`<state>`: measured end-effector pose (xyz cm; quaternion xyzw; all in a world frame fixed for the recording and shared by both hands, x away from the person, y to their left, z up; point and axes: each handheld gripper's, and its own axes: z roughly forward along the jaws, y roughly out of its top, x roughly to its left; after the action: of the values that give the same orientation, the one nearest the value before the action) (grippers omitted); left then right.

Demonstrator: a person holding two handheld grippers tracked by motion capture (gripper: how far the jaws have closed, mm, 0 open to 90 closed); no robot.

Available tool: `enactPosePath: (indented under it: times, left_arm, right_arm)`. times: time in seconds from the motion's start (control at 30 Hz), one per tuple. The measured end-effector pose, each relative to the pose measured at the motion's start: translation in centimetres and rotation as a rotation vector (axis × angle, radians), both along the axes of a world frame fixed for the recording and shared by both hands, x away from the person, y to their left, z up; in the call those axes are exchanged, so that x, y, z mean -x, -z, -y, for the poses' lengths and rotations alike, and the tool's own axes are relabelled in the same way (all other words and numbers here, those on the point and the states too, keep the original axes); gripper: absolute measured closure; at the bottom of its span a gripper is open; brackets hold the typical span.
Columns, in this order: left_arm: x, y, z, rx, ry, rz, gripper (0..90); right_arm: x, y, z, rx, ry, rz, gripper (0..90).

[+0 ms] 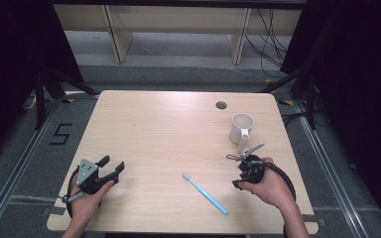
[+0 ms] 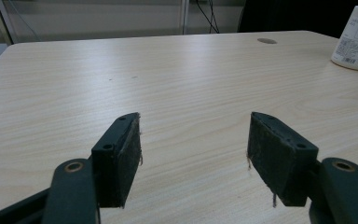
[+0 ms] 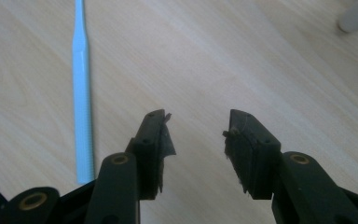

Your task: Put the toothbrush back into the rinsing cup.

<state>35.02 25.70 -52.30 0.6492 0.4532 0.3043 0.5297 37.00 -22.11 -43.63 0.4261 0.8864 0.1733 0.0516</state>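
— Pale wood-grain table [image 1: 168, 129] under me, grey floor around it, dark curtains at both sides. What's nearest my grippers?

— I see a light blue plastic toothbrush [image 1: 206, 194] lying flat on the near half of the table, between the two hands and closer to the right one. Its white-bristled head points away toward the table's middle; the slim handle runs back toward the near edge.

— How does it look from the right gripper view?

— From there the light blue plastic toothbrush [image 3: 83, 107] is a long, thin strip, narrow at the far end, wider and ribbed along the handle, just beside my gripper's jaw but not between the jaws.

— And my tongs?

— My right gripper [image 3: 198, 135] stands parted with only bare wood in the gap. My left gripper [image 2: 193, 140] is spread wide, nothing held, hovering low over the table at its near left corner.

— Anything else?

— A white ceramic mug [image 1: 241, 128] stands upright beyond my right hand [image 1: 270, 186], handle toward me.
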Motion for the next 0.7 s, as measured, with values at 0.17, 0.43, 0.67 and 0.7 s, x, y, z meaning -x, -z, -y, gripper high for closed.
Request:
enactPosePath:
  times: [0.17,0.43,0.67,0.7]
  left_arm:
    - [-0.1,0.1,0.1,0.004,0.002,0.013,34.3]
    - [0.0,0.0,0.1,-0.008,0.003,0.001,34.3]
    - [0.0,0.0,0.1,-0.008,0.003,0.003,34.2]
    - [0.0,0.0,0.1,-0.008,0.003,0.003,34.3]
  right_arm:
    - [-0.2,0.0,-0.5,0.019,-0.031,-0.035,57.4]
    - [-0.5,0.0,-1.2,0.050,-0.070,-0.069,56.0]
    - [-0.5,0.0,-1.8,0.093,-0.106,-0.077,52.8]
    - [-0.6,0.0,-1.9,0.100,-0.114,-0.077,53.0]
